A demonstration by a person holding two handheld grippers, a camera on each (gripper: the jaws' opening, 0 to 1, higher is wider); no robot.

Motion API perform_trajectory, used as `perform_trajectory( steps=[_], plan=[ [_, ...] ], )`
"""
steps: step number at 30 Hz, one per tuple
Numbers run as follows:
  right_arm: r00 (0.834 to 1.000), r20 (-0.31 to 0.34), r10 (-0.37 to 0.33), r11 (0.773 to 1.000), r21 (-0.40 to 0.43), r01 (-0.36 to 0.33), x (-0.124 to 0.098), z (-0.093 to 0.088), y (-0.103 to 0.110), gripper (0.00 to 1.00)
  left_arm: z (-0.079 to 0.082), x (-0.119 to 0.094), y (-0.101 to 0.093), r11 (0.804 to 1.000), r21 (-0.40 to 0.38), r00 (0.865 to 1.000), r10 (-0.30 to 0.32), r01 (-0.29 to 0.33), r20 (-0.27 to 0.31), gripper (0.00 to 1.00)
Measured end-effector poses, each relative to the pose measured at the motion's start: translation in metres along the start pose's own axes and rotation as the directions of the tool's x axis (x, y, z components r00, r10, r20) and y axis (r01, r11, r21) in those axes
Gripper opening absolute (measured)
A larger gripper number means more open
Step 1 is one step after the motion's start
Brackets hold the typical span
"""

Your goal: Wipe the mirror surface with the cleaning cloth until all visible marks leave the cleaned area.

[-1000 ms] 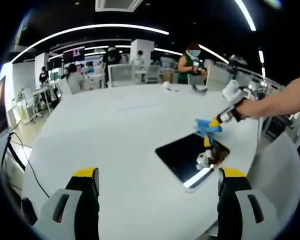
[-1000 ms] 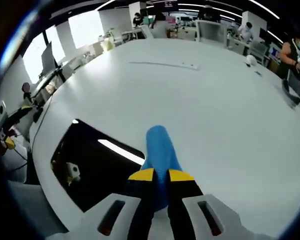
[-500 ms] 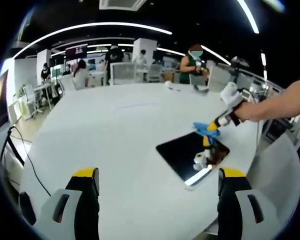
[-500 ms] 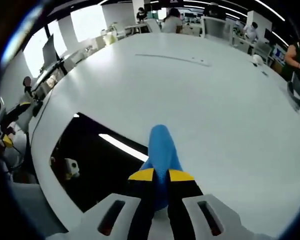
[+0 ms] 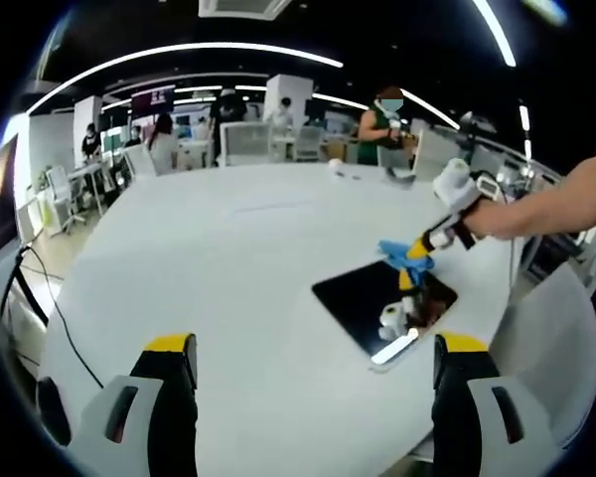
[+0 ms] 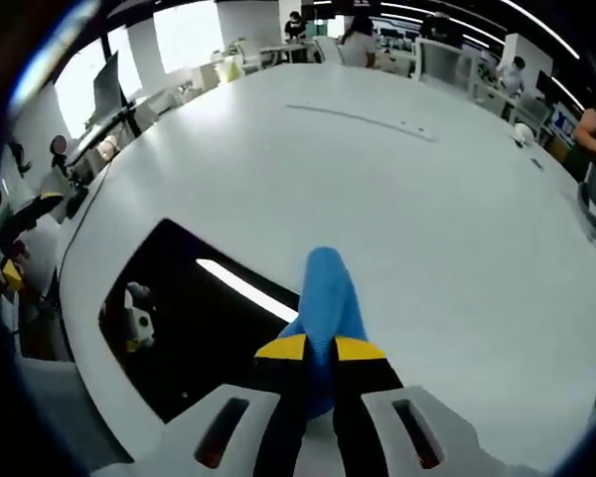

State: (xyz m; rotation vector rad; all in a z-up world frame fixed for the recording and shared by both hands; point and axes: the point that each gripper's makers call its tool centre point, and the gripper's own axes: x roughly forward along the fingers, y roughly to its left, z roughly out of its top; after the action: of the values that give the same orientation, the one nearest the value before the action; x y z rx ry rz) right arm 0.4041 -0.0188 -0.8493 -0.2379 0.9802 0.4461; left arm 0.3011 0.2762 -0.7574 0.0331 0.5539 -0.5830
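Table [image 5: 228, 258], white and rounded, stretches ahead in the left gripper view, with an open office of desks, chairs and standing people behind it. The left gripper [image 5: 313, 373] shows its two yellow-tipped jaws rising from the bottom edge, set wide apart with nothing between them, above the near part of the table. Toward the right lies the mirror [image 5: 382, 303], a dark rectangular sheet flat on the table near its right edge, reflecting a bright strip of ceiling light. A person's bare forearm [image 5: 561, 199] reaches in from the right, holding the right gripper [image 5: 424, 241], which pinches a blue cleaning cloth [image 5: 405, 253] at the far edge of the mirror; whether the cloth touches the glass cannot be told here. In the right gripper view, the right gripper [image 6: 320, 350] has its yellow-tipped jaws closed tight on the cleaning cloth [image 6: 323, 298], a blue roll sticking forward from between them. The mirror [image 6: 179, 308] lies just to the left of the cloth, dark, with a white light streak across it, and the cloth's tip sits beside the mirror's right edge. The white table [image 6: 427, 199] runs away behind.
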Motion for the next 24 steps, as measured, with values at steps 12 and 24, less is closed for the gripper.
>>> perform_trajectory(
  steps=[12, 24],
  plan=[
    [0.999, 0.021, 0.037, 0.996, 0.075, -0.038, 0.006, 0.007, 0.014, 0.03, 0.001, 0.009, -0.009, 1.0, 0.02, 1.0, -0.024, 0.024, -0.008, 1.0],
    [0.999, 0.009, 0.031, 0.995, 0.095, -0.032, 0.007, 0.011, 0.028, 0.03, 0.0, 0.007, -0.005, 0.996, 0.061, 0.998, -0.067, 0.068, -0.021, 1.0]
  ],
)
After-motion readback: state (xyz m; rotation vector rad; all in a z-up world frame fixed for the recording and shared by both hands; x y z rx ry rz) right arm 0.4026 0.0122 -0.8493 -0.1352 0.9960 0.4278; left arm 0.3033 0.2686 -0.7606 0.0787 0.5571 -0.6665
